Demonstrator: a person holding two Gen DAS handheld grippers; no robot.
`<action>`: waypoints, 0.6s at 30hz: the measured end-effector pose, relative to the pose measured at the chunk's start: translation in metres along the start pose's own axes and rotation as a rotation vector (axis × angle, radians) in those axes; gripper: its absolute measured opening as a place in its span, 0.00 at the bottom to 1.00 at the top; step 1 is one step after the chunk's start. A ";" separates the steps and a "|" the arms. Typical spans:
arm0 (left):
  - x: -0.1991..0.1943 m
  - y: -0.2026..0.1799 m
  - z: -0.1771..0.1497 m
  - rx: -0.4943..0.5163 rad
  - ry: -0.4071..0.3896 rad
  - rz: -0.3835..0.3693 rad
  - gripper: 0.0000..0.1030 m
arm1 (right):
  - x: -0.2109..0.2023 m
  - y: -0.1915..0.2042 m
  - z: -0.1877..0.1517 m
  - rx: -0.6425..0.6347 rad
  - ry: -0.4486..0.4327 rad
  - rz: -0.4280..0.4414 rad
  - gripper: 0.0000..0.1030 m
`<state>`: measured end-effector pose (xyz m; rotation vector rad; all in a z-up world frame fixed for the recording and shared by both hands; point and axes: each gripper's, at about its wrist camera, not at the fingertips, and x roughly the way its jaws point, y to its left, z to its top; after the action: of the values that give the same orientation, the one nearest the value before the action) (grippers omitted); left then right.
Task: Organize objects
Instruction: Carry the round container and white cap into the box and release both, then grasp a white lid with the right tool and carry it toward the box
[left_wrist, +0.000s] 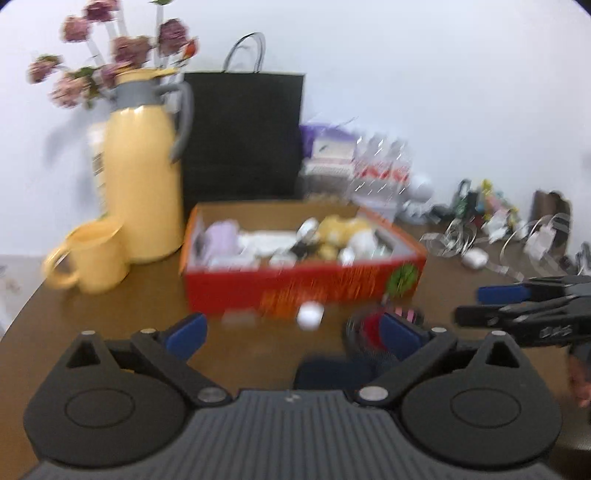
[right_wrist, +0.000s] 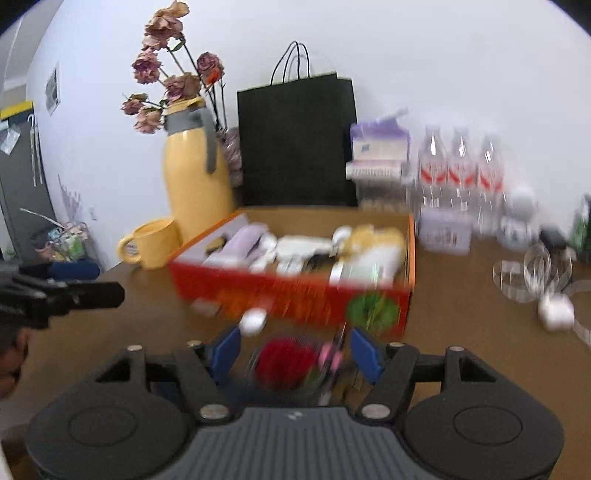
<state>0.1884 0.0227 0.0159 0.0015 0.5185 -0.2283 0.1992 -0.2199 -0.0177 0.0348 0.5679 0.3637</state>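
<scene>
We see a brown table (left_wrist: 122, 314) filling the lower half of both views, white wall behind. Both frames are motion-blurred.

Biggest item: black paper bag (right_wrist: 297, 142) upright at top centre against the wall. Left of it, a yellow thermos jug (left_wrist: 142, 166) with grey collar and handle, dried pink roses (left_wrist: 129, 48) behind it, and a yellow mug (left_wrist: 92, 258) beside its base.

Frame centre: red-orange cardboard box (left_wrist: 303, 286), open top, filled with mixed white, lilac and yellow objects too blurred to name. Its front face has orange print and a green round mark; we can't read the writing. The box sits beyond both claws, apart from them.

Right of the bag: three clear water bottles (right_wrist: 460, 170) with red labels, text unreadable, and a purple-white pack (right_wrist: 376, 147).

Left gripper (left_wrist: 291, 332): blue pads spread wide, nothing between them. A small white object (left_wrist: 309, 315) lies on the table ahead of it, at the foot of the box, with a red item (left_wrist: 369, 326) in a clear wrap near its right pad.

Right gripper (right_wrist: 293, 350): jaws parted, not pressing on anything. That red item (right_wrist: 286, 363) lies on the table between its blue pads, a pink bit beside it. Whether either pad touches the wrap, we can't tell.

Each gripper shows at the other view's edge.
</scene>
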 end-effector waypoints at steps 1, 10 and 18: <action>-0.007 -0.003 -0.011 -0.020 0.013 0.024 0.99 | -0.009 0.003 -0.011 0.023 -0.003 -0.005 0.63; -0.075 -0.020 -0.065 -0.080 0.050 0.047 0.99 | -0.079 0.036 -0.080 0.108 0.004 0.000 0.63; -0.085 -0.021 -0.063 -0.082 -0.021 0.057 0.95 | -0.093 0.064 -0.083 0.026 -0.015 0.009 0.65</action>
<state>0.0816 0.0241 0.0040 -0.0660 0.5056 -0.1512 0.0614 -0.1973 -0.0309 0.0655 0.5576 0.3644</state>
